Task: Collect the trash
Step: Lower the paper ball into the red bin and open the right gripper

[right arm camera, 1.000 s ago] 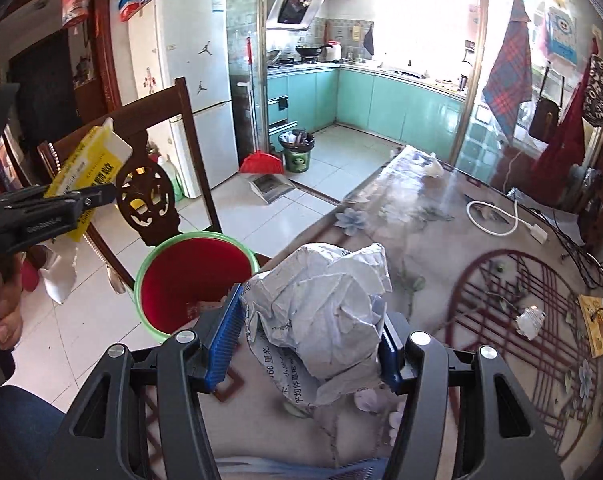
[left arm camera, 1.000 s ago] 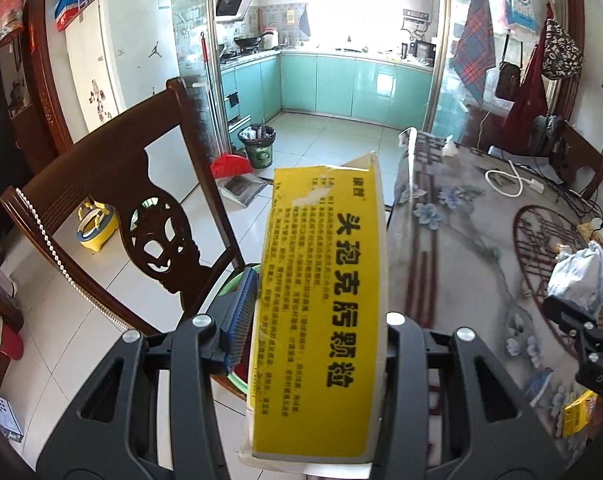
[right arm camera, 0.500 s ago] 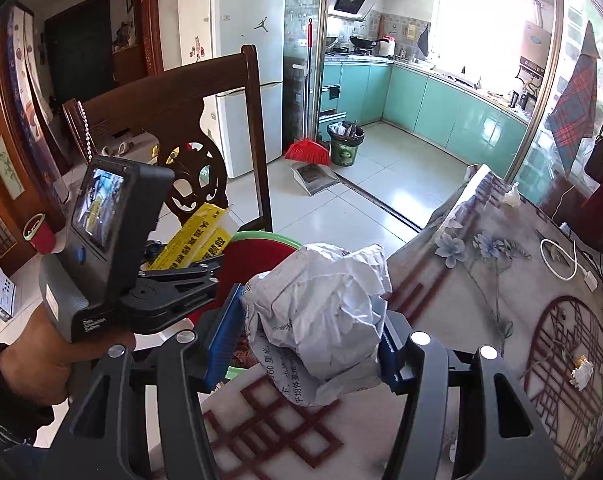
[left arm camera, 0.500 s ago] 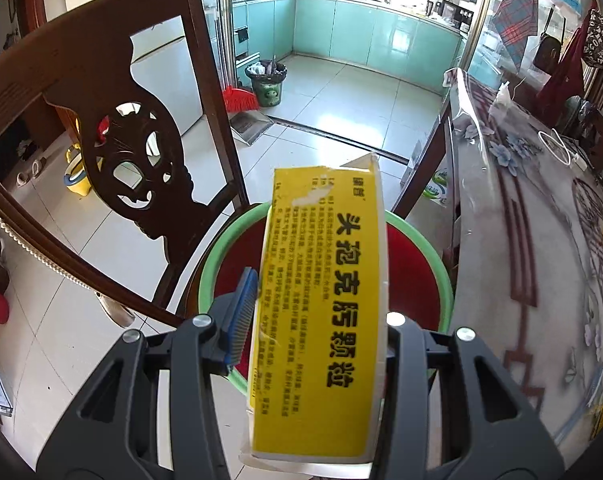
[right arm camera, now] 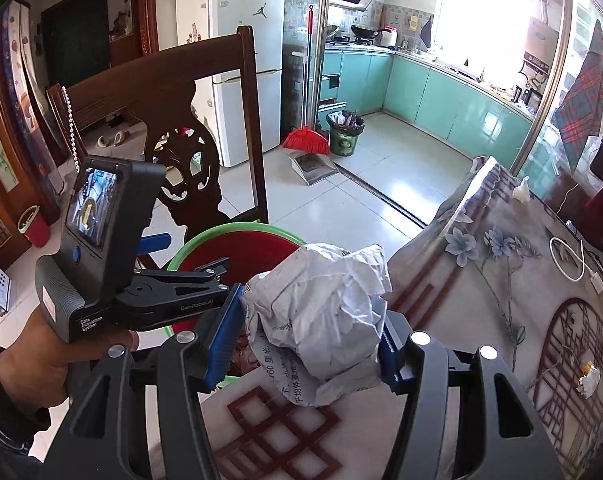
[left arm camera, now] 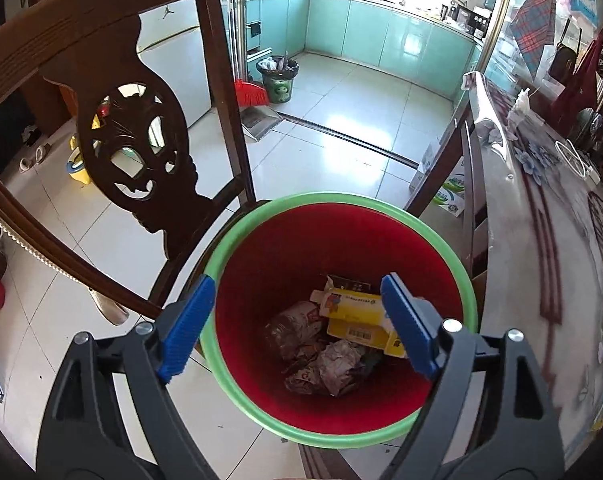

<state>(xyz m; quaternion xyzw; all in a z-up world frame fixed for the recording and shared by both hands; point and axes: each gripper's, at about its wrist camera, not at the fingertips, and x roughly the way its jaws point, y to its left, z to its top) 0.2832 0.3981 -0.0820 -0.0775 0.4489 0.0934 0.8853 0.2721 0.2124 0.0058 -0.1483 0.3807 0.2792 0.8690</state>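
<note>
Released a moment earlier, my yellow carton (left arm camera: 351, 312) lay in the red bin (left arm camera: 441, 420); left gripper (left arm camera: 297, 320) was opening, empty. Right gripper (right arm camera: 305, 336) clamped the light, crushable paper wad (right arm camera: 321, 316) across its middle, beside that bin.

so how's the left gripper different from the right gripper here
The left gripper is empty, its jaws opening wide; the right gripper is shut on a crumpled paper ball. The left gripper hangs over the red bin, with trash lying inside; the right gripper is above the table edge beside it. Both have blue pads and point downward.
</note>
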